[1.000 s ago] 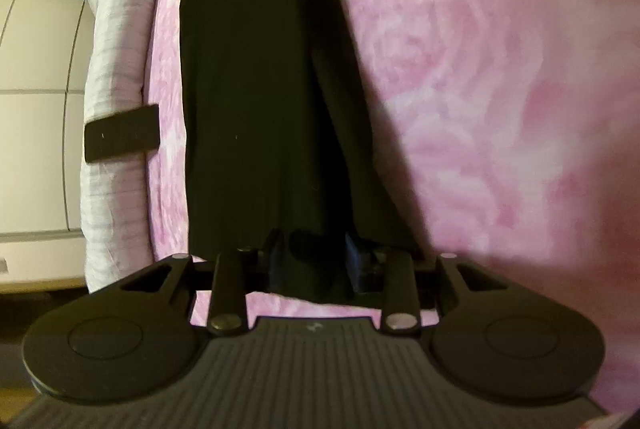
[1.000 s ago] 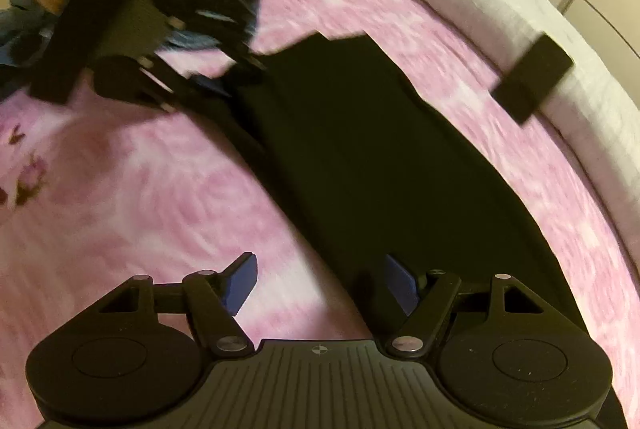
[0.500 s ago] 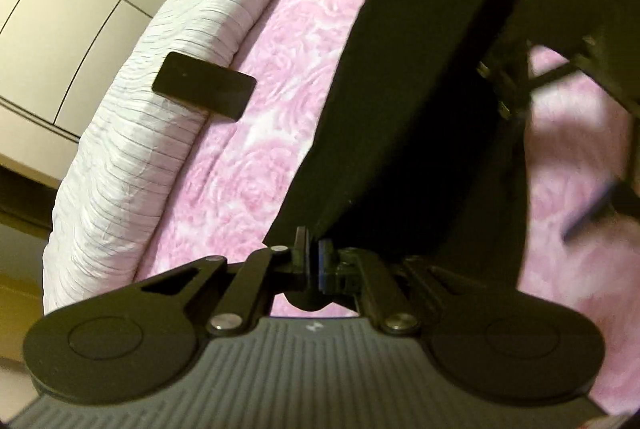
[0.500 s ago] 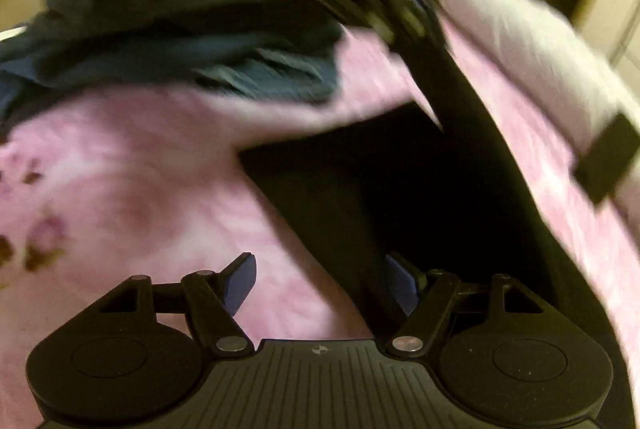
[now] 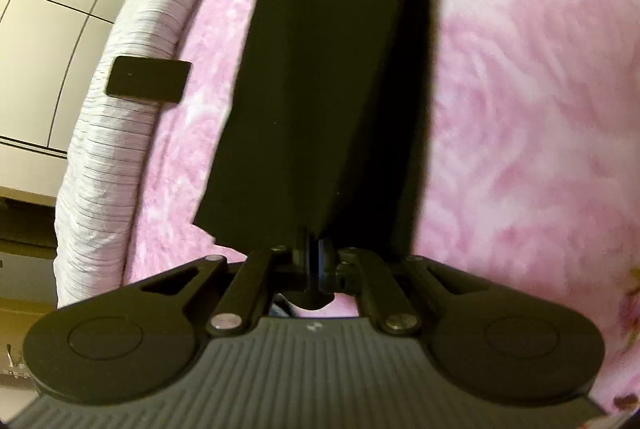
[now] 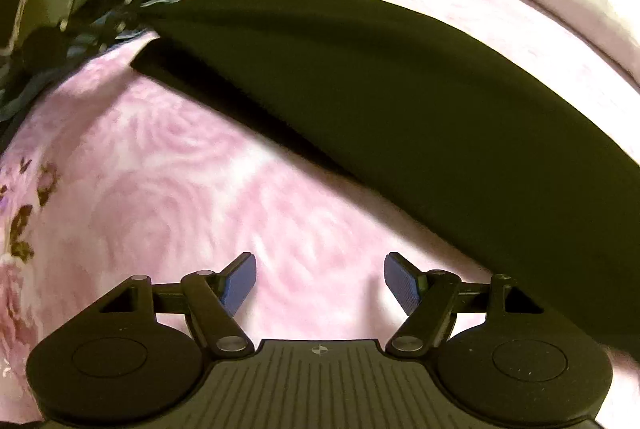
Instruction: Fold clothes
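Left gripper (image 5: 314,253) fingers pinch black garment (image 6: 360,81) corner, lifted off the pink bed (image 6: 160,169); right gripper (image 6: 320,281) fingers spread, empty: keep tension, align edges.

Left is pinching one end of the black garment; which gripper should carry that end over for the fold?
Left. The left gripper is already shut on the black garment, which hangs taut above the pink bedspread. The right gripper is open and empty beside it, so it would need a fresh grasp.
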`<state>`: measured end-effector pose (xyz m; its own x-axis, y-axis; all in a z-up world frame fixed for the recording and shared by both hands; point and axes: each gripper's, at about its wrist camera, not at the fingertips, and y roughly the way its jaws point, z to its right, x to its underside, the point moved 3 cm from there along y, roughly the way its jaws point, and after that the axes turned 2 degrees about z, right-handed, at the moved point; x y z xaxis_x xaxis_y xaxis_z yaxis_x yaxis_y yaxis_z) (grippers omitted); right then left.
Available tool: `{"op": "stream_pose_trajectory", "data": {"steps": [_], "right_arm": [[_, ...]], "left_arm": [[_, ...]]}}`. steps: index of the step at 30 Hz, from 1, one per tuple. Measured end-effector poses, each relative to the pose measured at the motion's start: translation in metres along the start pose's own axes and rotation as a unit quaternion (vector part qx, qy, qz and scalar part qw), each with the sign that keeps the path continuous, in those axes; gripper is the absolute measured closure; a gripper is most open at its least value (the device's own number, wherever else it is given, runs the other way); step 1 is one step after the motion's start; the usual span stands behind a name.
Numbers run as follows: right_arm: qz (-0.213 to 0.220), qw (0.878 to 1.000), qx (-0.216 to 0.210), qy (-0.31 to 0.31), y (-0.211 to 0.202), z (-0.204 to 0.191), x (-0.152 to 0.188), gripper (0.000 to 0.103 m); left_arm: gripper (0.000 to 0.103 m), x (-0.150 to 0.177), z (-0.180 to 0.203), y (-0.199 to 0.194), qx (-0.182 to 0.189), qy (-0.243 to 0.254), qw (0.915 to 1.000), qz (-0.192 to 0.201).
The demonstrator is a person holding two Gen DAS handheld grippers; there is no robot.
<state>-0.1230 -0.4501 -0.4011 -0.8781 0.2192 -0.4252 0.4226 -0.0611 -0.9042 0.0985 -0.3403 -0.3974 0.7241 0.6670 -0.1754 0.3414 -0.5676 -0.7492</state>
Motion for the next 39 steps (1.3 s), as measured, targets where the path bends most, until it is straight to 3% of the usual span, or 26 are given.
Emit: {"op": "stream_pose_trajectory", "data": {"steps": [9,11,13,16,20,25,30,34,37,39], "right_arm": [[-0.009,0.994,0.053,0.095,-0.042,0.042,0.046,0.031],[-0.003,0.992,0.082,0.101,-0.052,0.058,0.055,0.031],[0.005,0.988,0.115,0.106,-0.063,0.076,0.065,0.031],[0.022,0.975,0.176,0.132,-0.085,0.122,0.085,0.031],[0.045,0.952,0.254,0.166,-0.114,0.184,0.112,0.031],[0.077,0.941,0.252,0.214,-0.123,0.260,0.151,0.031],[0.120,0.947,0.197,0.223,-0.117,0.299,0.174,0.031],[0.140,0.951,0.163,0.224,-0.104,0.318,0.180,0.032],[0.150,0.952,0.144,0.225,-0.094,0.325,0.181,0.052],[0.155,0.951,0.139,0.229,-0.089,0.332,0.184,0.053]], "left_arm": [[0.101,0.003,0.025,0.014,0.011,0.017,0.9995,-0.026],[0.100,0.000,0.029,0.016,0.014,0.028,0.9988,-0.038],[0.093,-0.002,0.029,0.013,0.016,0.036,0.9977,-0.055],[0.072,-0.007,0.021,0.001,0.025,0.020,0.9962,-0.081],[0.071,-0.033,0.019,-0.025,0.022,0.009,0.9947,-0.100],[0.071,-0.129,0.032,-0.058,0.005,-0.010,0.9974,-0.071],[0.071,-0.279,0.061,-0.056,0.005,-0.029,0.9989,0.035],[0.070,-0.384,0.093,-0.034,0.017,0.000,0.9931,0.116],[0.068,-0.436,0.115,-0.008,0.014,0.056,0.9855,0.160],[0.068,-0.458,0.120,0.011,0.020,0.075,0.9811,0.177]]}}
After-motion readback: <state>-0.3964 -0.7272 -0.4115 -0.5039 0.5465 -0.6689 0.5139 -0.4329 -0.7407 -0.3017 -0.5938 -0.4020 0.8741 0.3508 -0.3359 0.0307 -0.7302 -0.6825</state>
